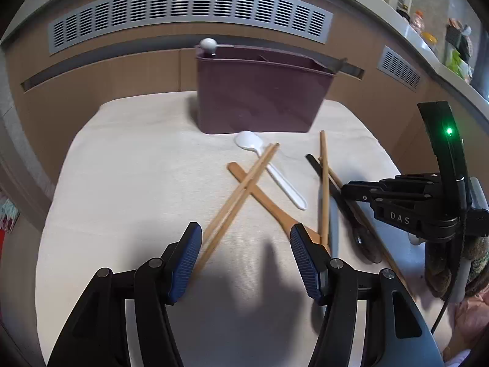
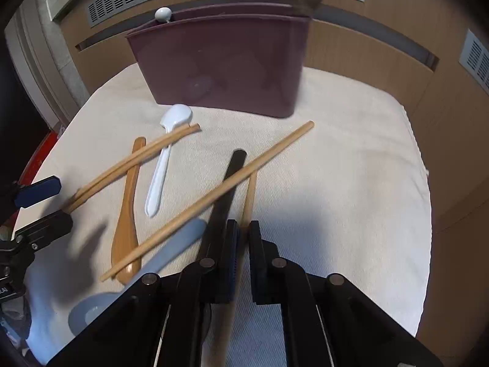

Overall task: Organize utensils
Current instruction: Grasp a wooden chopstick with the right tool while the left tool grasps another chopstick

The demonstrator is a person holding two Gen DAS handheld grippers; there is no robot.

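Note:
A purple utensil holder [image 1: 259, 98] [image 2: 220, 61] stands at the back of the cream cloth. In front of it lie a white spoon [image 1: 269, 165] [image 2: 165, 159], a wooden spoon [image 1: 266, 202] [image 2: 128, 202], a pair of chopsticks [image 1: 244, 183] [image 2: 137, 159], a single chopstick [image 2: 229, 183], a black utensil [image 2: 233, 165] and a grey-blue spoon [image 2: 171, 250]. My left gripper [image 1: 244, 232] is open, with the pair's near ends beside its left pad. My right gripper [image 2: 243, 227] [image 1: 347, 188] is shut on another chopstick [image 2: 250, 195], which runs back between its fingers.
A white knob [image 1: 208, 44] sticks up from the holder's left end. The cloth-covered table [image 1: 137, 183] drops off at left, right and front. A wood-panelled wall with vent grilles [image 1: 189, 9] rises close behind the holder. The cloth's left half is bare.

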